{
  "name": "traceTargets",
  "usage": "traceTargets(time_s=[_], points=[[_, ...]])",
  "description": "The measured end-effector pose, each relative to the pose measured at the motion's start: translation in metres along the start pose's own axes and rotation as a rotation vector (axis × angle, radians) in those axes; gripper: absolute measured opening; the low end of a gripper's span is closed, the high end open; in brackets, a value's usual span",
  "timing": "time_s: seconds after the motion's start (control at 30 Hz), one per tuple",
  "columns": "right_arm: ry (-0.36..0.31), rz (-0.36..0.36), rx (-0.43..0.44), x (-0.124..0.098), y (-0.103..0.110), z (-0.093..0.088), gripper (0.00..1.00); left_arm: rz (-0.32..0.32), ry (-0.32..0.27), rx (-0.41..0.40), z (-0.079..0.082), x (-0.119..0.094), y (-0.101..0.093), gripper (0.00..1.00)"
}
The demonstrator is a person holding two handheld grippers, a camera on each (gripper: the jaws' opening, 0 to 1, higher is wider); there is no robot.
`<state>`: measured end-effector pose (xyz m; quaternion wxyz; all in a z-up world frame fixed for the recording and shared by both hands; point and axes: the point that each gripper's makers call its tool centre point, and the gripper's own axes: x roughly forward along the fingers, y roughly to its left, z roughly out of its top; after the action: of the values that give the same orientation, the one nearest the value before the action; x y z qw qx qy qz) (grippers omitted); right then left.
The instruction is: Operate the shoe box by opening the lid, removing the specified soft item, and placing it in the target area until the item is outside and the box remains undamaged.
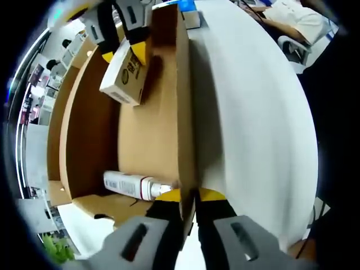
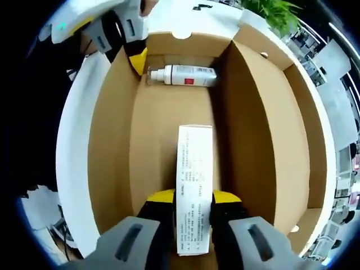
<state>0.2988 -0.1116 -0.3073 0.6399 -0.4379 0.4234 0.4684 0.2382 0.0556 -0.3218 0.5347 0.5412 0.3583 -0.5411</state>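
In the right gripper view the open box lies on the table, its lid raised at the right. A bottle lies crosswise against the far wall, and the carton sits nearer, clamped between the right gripper's jaws. The left gripper grips the left wall at the far corner, just beside the bottle's cap; a plant stands beyond the box.
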Motion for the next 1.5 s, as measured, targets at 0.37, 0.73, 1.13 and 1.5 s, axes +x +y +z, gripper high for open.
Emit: traceTargets(time_s=[0.37, 0.73, 1.13, 1.5], points=[[-0.019, -0.016, -0.002, -0.015, 0.005, 0.006, 0.21, 0.000, 0.000, 0.000, 0.000, 0.000, 0.000, 0.06], [-0.053, -0.066, -0.013, -0.037, 0.006, 0.009, 0.21, 0.001, 0.002, -0.001, 0.000, -0.001, -0.001, 0.06], [-0.108, -0.144, -0.016, -0.064, 0.008, 0.018, 0.21, 0.001, 0.000, 0.001, 0.000, -0.001, -0.001, 0.06], [-0.149, -0.236, -0.020, -0.099, 0.012, 0.015, 0.21, 0.002, -0.001, -0.001, -0.001, -0.002, -0.001, 0.06]])
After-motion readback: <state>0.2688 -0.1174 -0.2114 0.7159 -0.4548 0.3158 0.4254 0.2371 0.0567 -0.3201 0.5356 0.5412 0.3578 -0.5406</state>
